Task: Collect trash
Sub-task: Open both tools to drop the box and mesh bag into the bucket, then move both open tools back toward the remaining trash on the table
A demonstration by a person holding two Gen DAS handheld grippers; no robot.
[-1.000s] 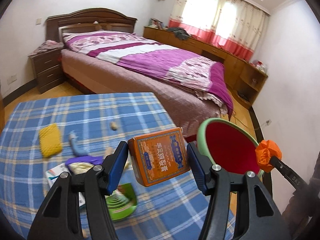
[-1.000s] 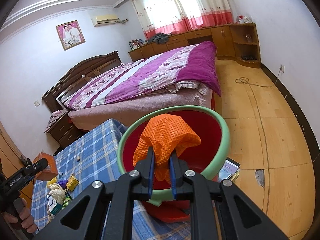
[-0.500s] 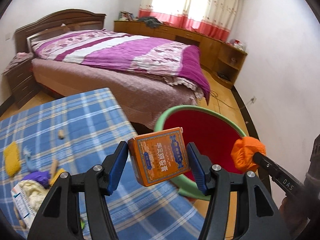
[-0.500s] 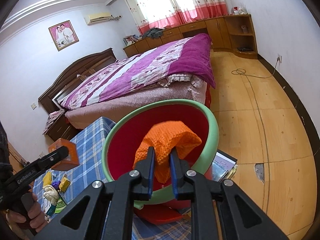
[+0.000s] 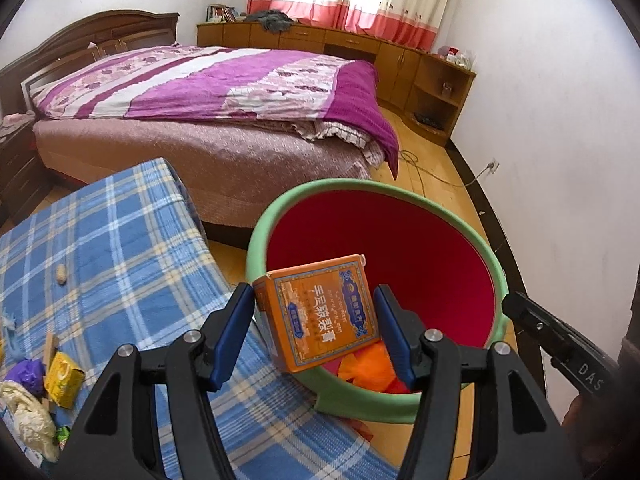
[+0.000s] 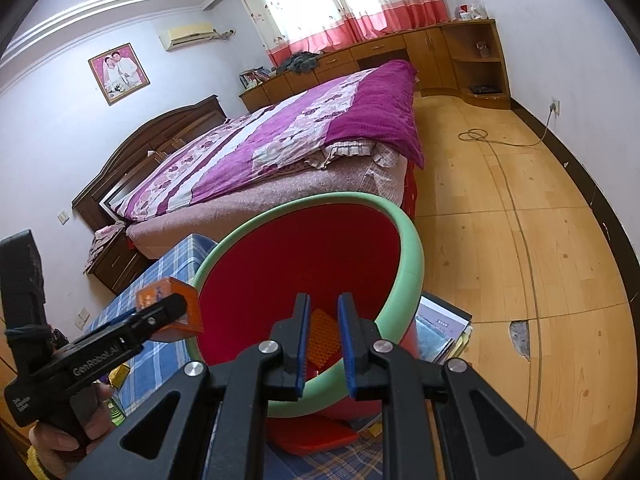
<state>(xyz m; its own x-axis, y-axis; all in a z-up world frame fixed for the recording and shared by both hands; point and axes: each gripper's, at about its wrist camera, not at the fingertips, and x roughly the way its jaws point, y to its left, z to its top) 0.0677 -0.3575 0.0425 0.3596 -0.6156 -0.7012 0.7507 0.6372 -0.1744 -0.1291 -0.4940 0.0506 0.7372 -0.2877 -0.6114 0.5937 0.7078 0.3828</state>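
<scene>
orange box (image 5: 320, 312) between left gripper (image 5: 316, 334) fingers

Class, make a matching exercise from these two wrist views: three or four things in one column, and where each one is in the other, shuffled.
1. orange box
2. orange mesh cloth
3. peanut
4. cable

A. on the floor
B. in the bin
C. on the checked tablecloth
D. between the left gripper pads

Pairs: 1-D, 2-B, 3-C, 4-A

"GenRobot.AI" on left tool (image 6: 160, 312), "DAS" on right tool (image 5: 516, 304)
</scene>
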